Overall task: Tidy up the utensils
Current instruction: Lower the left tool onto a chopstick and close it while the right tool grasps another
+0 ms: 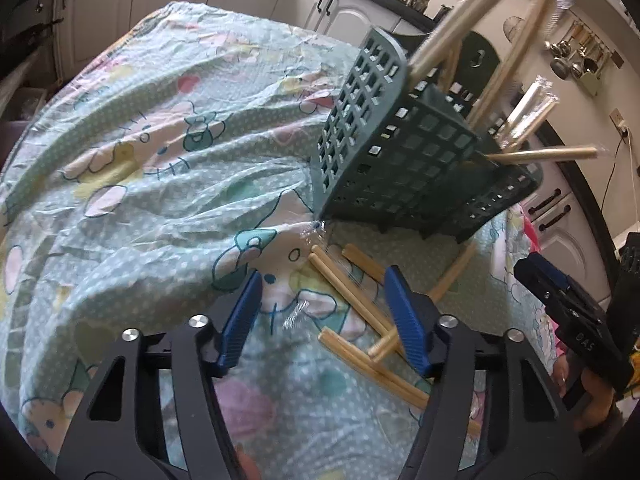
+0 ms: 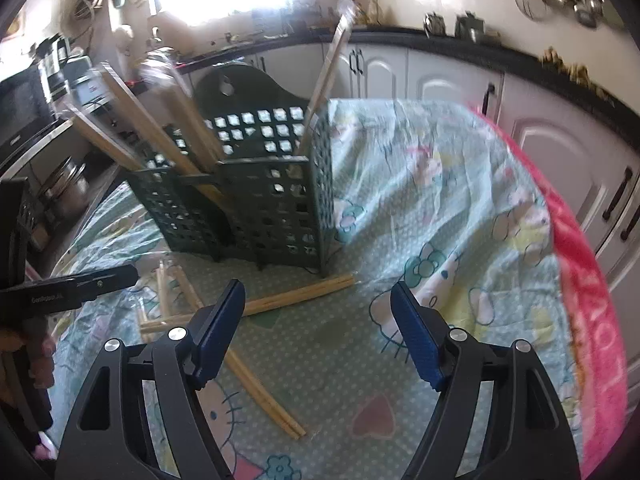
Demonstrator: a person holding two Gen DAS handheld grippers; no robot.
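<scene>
The dark green utensil basket (image 1: 404, 160) stands on the cloth-covered counter (image 1: 160, 168), with several wrapped chopstick pairs (image 2: 188, 128) leaning out of it. More chopsticks (image 1: 352, 292) lie loose on the cloth just in front of the basket. The left gripper (image 1: 324, 316) hangs over them, jaws wide and empty. The right gripper (image 2: 320, 324), also wide and empty, hovers near another pair (image 2: 300, 294) by the basket's foot. The upper chopstick tips are motion-blurred.

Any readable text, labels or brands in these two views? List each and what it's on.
"DAS": on the black body of the right hand-held gripper, seen from the left wrist view.
White print on the side of the left hand-held gripper: too blurred to read.
Yellow lettering on the pink blanket: only partial, not legible.
Nothing readable on the green basket or the chopsticks.
</scene>
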